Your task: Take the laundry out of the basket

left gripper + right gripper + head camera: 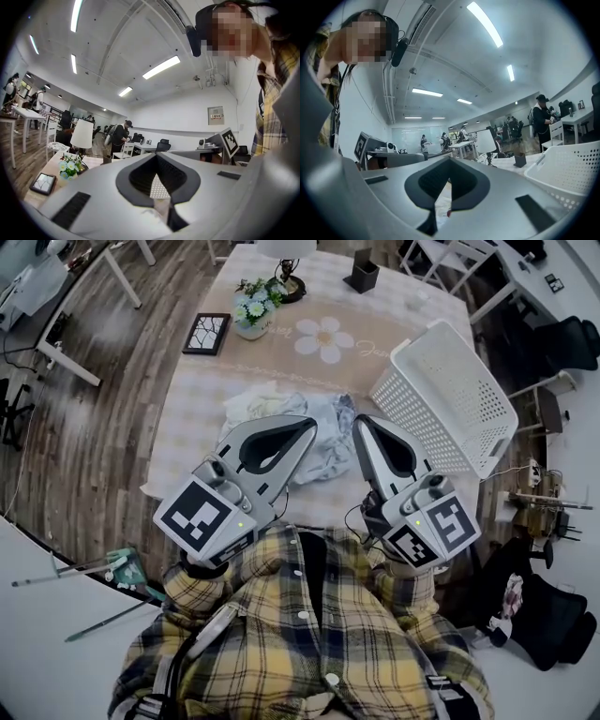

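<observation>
Overhead, the head view looks steeply down on a worktop (183,432) under a checked cloth, with a beige runner (375,357) across its far half. The laundry (272,409), a loose heap of white and pale blue garments, lies on the worktop towards the near edge, outside the basket. Just right of the heap the basket (450,390), white and perforated, lies tipped over at the worktop's right side. Which way its mouth faces cannot be told.

Two grey grippers reach in from the near edge, side by side, each with a marker cube at its near end. The left gripper (307,426) angles far and right, its tip over the near side of the laundry; whether it touches the cloth cannot be told. Its fingers are closed on each other and grip nothing. In the left gripper view their dark pads frame a spade-shaped gap, and a patch of perforated white shows through it. The right gripper (362,426) points far, its tip between the heap and the basket. Its fingers are likewise closed and grip nothing, and in the right gripper view pale cloth shows through their gap, with the basket's wall at the right.

Far on the worktop stand a pot of flowers (253,307), a dark frame (206,334) left of it, a lamp (292,287) and a dark holder (362,273). Nearest, a yellow plaid shirt (300,634) fills the bottom of the head view.
</observation>
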Demonstrator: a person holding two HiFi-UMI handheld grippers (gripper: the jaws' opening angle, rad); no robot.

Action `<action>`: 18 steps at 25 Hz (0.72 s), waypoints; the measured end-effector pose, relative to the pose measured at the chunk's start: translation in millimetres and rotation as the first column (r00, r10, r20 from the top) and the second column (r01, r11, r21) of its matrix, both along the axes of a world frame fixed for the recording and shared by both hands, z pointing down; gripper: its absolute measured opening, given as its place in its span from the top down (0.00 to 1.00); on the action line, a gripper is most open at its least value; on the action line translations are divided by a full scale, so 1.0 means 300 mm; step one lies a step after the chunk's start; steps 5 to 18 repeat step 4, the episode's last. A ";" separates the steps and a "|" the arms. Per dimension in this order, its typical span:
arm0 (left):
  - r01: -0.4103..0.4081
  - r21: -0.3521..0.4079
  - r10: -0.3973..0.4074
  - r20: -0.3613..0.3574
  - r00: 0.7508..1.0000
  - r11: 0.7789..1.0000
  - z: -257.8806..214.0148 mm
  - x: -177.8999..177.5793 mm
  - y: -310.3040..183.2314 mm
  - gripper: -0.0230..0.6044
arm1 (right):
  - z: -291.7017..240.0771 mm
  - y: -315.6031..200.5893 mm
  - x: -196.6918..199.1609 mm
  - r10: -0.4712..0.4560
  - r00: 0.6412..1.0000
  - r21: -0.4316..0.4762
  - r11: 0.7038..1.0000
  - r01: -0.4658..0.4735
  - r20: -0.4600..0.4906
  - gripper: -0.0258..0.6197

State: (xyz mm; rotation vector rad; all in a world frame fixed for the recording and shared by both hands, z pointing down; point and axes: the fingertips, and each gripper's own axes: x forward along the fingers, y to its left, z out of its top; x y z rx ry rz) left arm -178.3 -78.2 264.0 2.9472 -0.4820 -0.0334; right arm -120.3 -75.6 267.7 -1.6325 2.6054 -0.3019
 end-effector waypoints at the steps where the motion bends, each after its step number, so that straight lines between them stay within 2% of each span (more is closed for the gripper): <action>1: 0.003 0.000 -0.003 -0.002 1.000 1.000 -0.004 -0.004 -0.002 0.94 | -0.005 -0.002 -0.005 -0.003 1.000 0.002 1.000 0.003 -0.002 0.97; 18: 0.016 0.003 -0.016 -0.007 1.000 1.000 -0.016 -0.020 -0.008 0.94 | -0.019 -0.004 -0.019 -0.010 1.000 0.008 1.000 0.010 -0.006 0.97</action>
